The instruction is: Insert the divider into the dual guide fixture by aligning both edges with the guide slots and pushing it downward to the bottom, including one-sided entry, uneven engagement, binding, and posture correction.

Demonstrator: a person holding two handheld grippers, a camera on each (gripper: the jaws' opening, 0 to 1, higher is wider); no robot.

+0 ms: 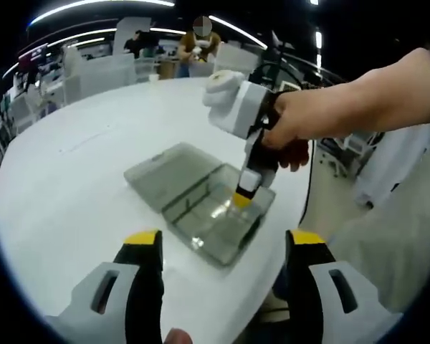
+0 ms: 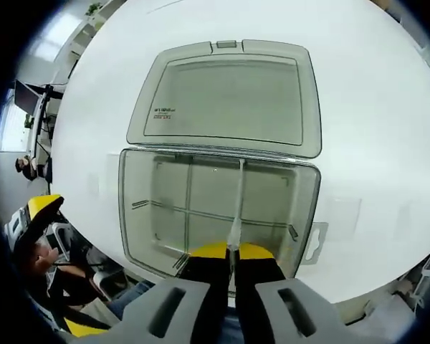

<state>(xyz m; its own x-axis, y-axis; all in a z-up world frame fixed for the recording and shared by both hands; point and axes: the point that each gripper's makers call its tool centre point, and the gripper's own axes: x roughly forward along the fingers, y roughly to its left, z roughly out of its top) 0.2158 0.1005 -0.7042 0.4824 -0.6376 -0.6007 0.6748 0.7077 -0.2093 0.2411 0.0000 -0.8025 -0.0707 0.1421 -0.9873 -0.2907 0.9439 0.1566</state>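
Partly hidden | divider (image 2: 237, 204) base behind right hand-held gripper (image 2: 231, 252) jaws

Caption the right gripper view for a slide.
Right gripper pinching a clear divider over the open clear box, lid laid flat on the white table.

White-grey tongs (image 1: 223, 244), yellow-tipped black fingers (image 1: 145, 240)
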